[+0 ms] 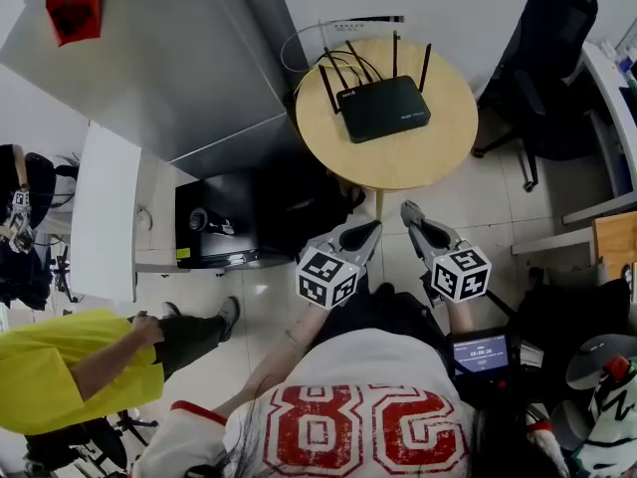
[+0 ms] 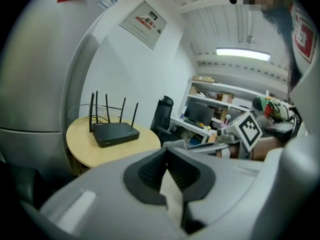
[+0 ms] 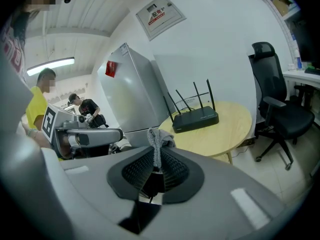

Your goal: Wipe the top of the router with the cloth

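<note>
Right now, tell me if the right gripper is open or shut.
Shut on the cloth. The right gripper view shows the right gripper with its jaws closed on the grey fabric, which sticks up between them.

It looks like an office workroom. A black swivel chair (image 3: 272,109) stands near a white desk (image 3: 302,76). A monitor (image 2: 199,113) sits on a cluttered bench under shelves (image 2: 215,86). There's a strip light (image 2: 243,54) overhead, a notice (image 2: 143,20) on the wall, and a router (image 1: 384,109) on a small round table (image 1: 438,152).
</note>
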{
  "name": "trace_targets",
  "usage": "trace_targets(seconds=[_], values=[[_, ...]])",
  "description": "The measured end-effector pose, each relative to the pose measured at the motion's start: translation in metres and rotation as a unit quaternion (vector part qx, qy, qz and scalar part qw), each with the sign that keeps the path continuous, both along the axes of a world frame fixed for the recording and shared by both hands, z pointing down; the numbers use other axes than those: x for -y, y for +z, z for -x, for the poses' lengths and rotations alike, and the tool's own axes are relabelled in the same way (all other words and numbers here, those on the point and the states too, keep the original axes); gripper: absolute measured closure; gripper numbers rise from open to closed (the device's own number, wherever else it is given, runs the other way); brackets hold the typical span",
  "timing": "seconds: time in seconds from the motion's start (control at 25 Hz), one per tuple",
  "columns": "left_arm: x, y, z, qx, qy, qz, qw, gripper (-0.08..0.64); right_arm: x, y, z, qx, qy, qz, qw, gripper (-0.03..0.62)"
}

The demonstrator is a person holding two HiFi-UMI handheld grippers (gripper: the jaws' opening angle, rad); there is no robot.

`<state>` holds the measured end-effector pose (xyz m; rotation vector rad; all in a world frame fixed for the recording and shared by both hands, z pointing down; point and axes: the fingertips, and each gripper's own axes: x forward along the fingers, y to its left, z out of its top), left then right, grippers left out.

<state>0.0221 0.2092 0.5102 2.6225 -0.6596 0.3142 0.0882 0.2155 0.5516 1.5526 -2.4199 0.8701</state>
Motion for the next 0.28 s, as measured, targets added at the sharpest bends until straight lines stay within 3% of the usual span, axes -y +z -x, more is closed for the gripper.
trace_targets(seconds=[0.28], values=[[-0.01,0.002,-0.005,0.002,-0.013,-0.007,0.9999,0.555,-0.015,0.003,-0.01,0.0,-0.003,-0.006,1.0,0.555]])
